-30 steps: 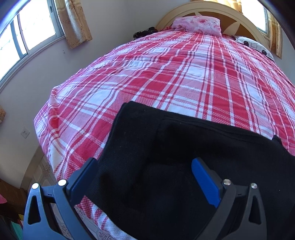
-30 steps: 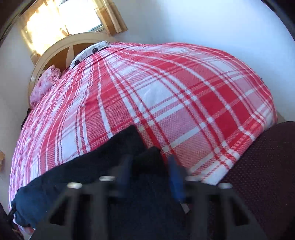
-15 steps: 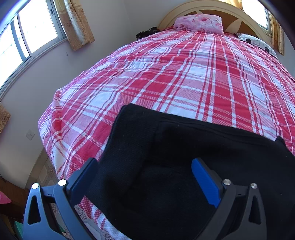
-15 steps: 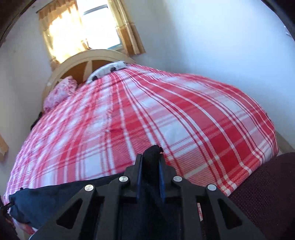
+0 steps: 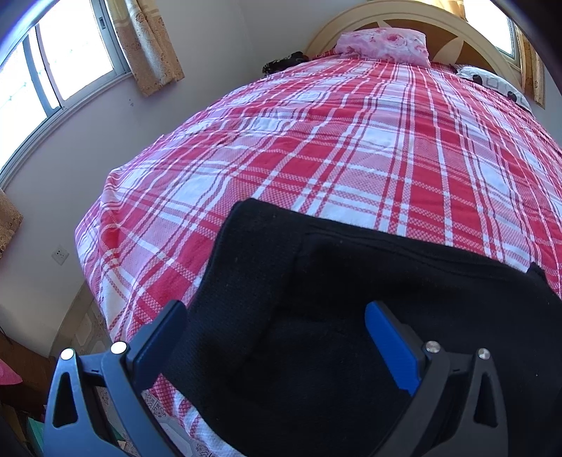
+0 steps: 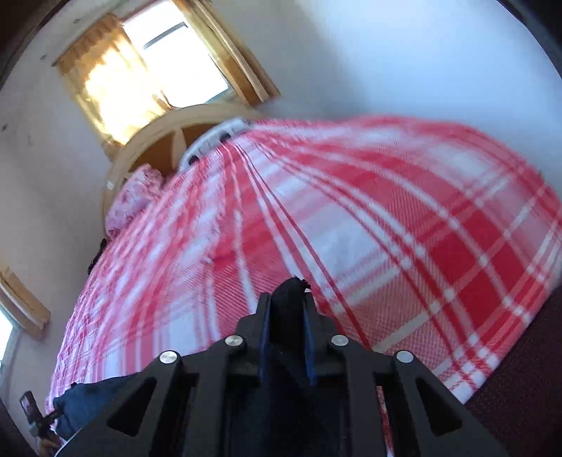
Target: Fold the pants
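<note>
Black pants (image 5: 351,298) lie flat on the near end of a bed with a red and white plaid sheet (image 5: 351,147). My left gripper (image 5: 277,334) hovers just over their left part, open wide, with the fabric below and between its blue fingers (image 5: 386,344). In the right wrist view my right gripper (image 6: 287,309) has a corner of the pants (image 6: 289,291) pinched between its pads. Its jaws are opening slightly with the fabric still between them. The rest of the pants trails down to the lower left as a dark blue fold (image 6: 87,397).
A pink pillow (image 5: 383,42) and a spotted white pillow (image 5: 491,79) lie by the curved wooden headboard (image 5: 453,28). Windows with curtains (image 5: 147,45) line the walls. The bed's left edge drops to a tiled floor (image 5: 84,334). A dark maroon surface (image 6: 520,397) fills the right wrist view's lower right.
My right gripper closed on a corner of the pants and swung upward, so more wall and window show. The left gripper stayed over the pants, open.
</note>
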Demonstrator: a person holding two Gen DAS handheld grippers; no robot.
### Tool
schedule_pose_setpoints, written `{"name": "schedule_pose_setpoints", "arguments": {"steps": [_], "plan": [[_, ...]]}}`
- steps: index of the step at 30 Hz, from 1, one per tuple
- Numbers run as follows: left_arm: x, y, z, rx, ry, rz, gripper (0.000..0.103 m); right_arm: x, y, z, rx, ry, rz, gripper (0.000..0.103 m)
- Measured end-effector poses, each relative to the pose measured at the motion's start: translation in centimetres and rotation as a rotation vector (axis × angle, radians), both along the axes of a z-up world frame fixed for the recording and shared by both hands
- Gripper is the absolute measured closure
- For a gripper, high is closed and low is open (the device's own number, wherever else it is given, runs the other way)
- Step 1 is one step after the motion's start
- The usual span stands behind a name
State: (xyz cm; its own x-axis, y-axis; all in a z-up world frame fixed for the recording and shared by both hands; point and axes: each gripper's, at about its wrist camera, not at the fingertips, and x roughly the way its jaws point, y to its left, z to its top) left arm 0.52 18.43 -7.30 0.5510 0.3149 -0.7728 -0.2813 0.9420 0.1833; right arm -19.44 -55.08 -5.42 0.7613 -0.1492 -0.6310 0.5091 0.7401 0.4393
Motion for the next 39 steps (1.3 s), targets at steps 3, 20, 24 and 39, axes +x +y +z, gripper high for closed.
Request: {"name": "schedule_pose_setpoints", "arguments": {"steps": [3,20,24,39], "plan": [[0.0,0.1,0.0,-0.008,0.005,-0.002,0.0,-1.1,-1.5,0.0,0.097,-0.041,-0.023,0.061],[0.1,-0.2,-0.1,-0.003,-0.004,0.018,0.0,-4.2,5.4,-1.7,-0.13,0.231,0.088,0.067],[0.2,-0.2,0.1,-0.003,0.002,0.012,0.0,-5.2,6.4,-1.5,-0.13,0.249,0.103,0.092],[-0.9,-0.7,2.0,0.012,-0.059,-0.098,0.001,-4.5,6.2,0.1,-0.384,0.377,0.013,0.087]]}}
